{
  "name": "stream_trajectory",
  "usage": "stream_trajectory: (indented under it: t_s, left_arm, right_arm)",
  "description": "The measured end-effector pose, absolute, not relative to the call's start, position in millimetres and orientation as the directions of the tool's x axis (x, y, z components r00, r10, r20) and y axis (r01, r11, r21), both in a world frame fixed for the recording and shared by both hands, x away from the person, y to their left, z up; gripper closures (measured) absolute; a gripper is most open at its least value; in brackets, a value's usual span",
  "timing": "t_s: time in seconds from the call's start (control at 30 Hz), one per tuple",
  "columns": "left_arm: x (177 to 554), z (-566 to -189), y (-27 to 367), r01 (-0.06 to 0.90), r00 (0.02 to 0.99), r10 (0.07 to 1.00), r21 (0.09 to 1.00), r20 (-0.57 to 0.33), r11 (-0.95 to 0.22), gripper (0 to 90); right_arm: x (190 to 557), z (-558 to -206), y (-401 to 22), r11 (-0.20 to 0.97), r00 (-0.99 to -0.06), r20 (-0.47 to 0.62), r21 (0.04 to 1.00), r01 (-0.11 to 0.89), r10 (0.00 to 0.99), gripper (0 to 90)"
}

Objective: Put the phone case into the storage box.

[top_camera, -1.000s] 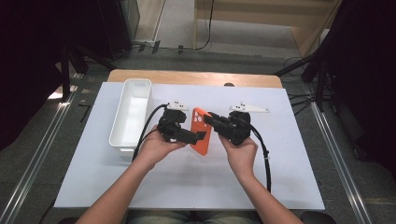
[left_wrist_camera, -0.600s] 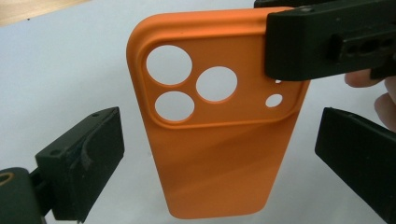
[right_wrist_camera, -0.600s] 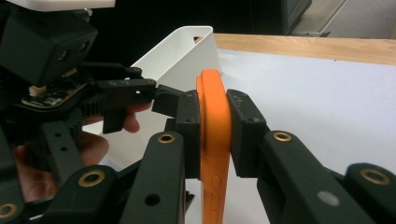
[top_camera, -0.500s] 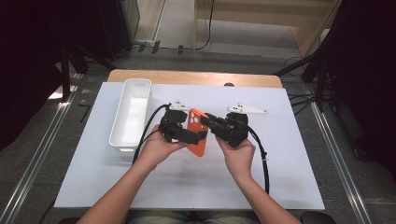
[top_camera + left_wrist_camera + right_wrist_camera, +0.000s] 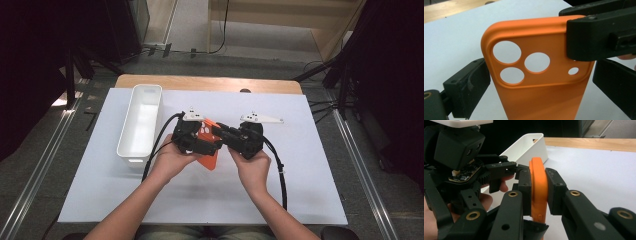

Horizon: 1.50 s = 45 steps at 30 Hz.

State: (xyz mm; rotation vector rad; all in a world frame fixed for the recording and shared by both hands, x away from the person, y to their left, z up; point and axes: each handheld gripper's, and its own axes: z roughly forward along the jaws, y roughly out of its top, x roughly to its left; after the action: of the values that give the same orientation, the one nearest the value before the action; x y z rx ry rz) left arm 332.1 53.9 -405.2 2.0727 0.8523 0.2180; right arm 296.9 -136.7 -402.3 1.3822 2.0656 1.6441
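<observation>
Between the earlier pictures and now, the orange phone case (image 5: 209, 144) has tipped up off the white mat (image 5: 310, 190) and shifted slightly toward the white bin (image 5: 140, 125). Both grippers hold it in the air: the right gripper (image 5: 538, 187) pinches its edge near the camera holes, while the left gripper (image 5: 539, 80) clamps its sides, likely steadying it for a handover.

1. No words, brand names, numbers or signs can be read anywhere in these views.
2. The orange phone case (image 5: 541, 82) has a plain back: just round cut-outs toward 12 o'clock, no logo or lettering.
3. The white bin (image 5: 141, 122), at 9 o'clock from the case in the high view, carries no label.
</observation>
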Motion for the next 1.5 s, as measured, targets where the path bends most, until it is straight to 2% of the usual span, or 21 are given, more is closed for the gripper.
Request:
stream_trajectory:
  t_s: [0.23, 0.3, 0.43, 0.5, 1.0, 1.37, 1.5]
  left_arm:
    - [332.6, -406.2, 55.1, 0.500, 0.741, 0.654, 0.777, -0.155, -0.382, 4.8]
    - [332.9, -407.6, 55.0, 0.504, 0.737, 0.655, 0.780, -0.165, -0.370, 8.1]
    - [333.1, -409.0, 54.8, 0.510, 0.733, 0.659, 0.778, -0.171, -0.366, 8.3]
    - [332.7, -408.5, 55.2, 0.514, 0.736, 0.652, 0.777, -0.182, -0.363, 13.1]
    - [332.5, -406.8, 54.4, 0.505, 0.739, 0.655, 0.774, -0.158, -0.383, 14.8]
    - [327.0, -400.6, 52.2, 0.450, 0.749, 0.657, 0.791, -0.081, -0.415, 15.5]
    - [329.5, -402.2, 52.6, 0.465, 0.752, 0.651, 0.782, -0.102, -0.415, 15.6]
  right_arm:
    - [295.4, -402.8, -135.2, -0.035, -0.559, 0.397, 0.835, 0.549, 0.728, 74.8]
    - [295.6, -403.1, -135.0, -0.037, -0.556, 0.397, 0.835, 0.548, 0.730, 74.8]
    - [295.5, -402.9, -135.5, -0.041, -0.549, 0.403, 0.830, 0.556, 0.732, 74.8]
    - [296.0, -403.5, -135.8, -0.043, -0.548, 0.404, 0.830, 0.555, 0.732, 74.8]
    - [295.6, -404.7, -136.3, -0.050, -0.548, 0.411, 0.829, 0.557, 0.729, 74.7]
    - [292.1, -401.9, -137.8, -0.057, -0.561, 0.403, 0.844, 0.533, 0.723, 73.8]
    - [292.9, -403.2, -137.4, -0.050, -0.557, 0.406, 0.837, 0.545, 0.724, 73.5]
